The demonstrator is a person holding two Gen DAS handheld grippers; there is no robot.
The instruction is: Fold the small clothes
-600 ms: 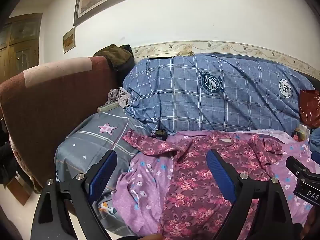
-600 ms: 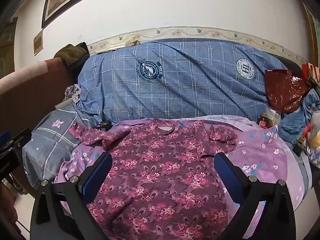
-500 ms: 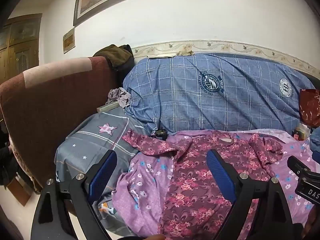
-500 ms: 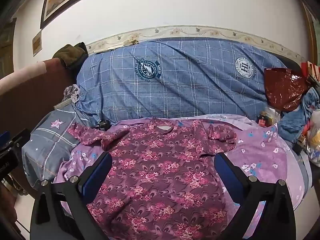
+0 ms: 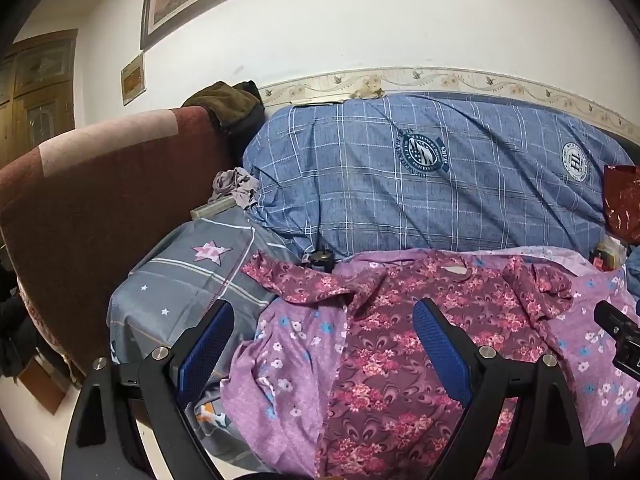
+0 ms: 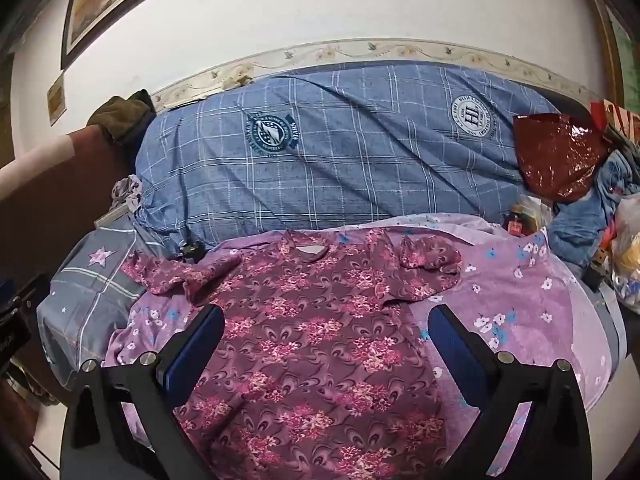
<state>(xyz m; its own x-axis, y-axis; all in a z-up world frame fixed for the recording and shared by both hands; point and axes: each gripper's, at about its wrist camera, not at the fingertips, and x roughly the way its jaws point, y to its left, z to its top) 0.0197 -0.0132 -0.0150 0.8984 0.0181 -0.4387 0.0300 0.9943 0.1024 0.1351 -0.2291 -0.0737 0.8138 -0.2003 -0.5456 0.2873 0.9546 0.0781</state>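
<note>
1. A maroon floral top (image 6: 304,344) lies spread flat on a lilac flowered sheet (image 6: 520,304) that covers the near part of the bed. In the right wrist view it fills the middle of the scene.
2. Its long axis runs near to far. The neckline (image 6: 310,249) points to the far side, toward the blue plaid bedding (image 6: 340,160), and the hem end comes near, passing under the grippers and out of view.
3. The left sleeve (image 6: 168,274) stretches out to the left, its cuff end reaching onto the grey star-print pillow (image 6: 86,280). The right sleeve (image 6: 430,266) is shorter in outline and rumpled, bunched back on itself beside the body of the top.
4. In the left wrist view the same top (image 5: 400,344) sits right of centre, with the lilac sheet (image 5: 288,360) bunched in folds along its left edge.
5. The left gripper (image 5: 320,348) hangs above the left part of the top with its jaws spread wide. Nothing is between its blue pads (image 5: 440,352), and it grips no cloth.
6. The right gripper (image 6: 324,348) is likewise spread wide above the middle of the top, holding nothing. Its blue pads (image 6: 456,354) straddle the body of the garment.
7. A small dark object (image 6: 192,250) lies at the foot of the blue bedding, just beyond the left sleeve. What it is cannot be told.
8. A shiny red bag (image 6: 556,160) rests against the far right end of the blue bedding.
</note>
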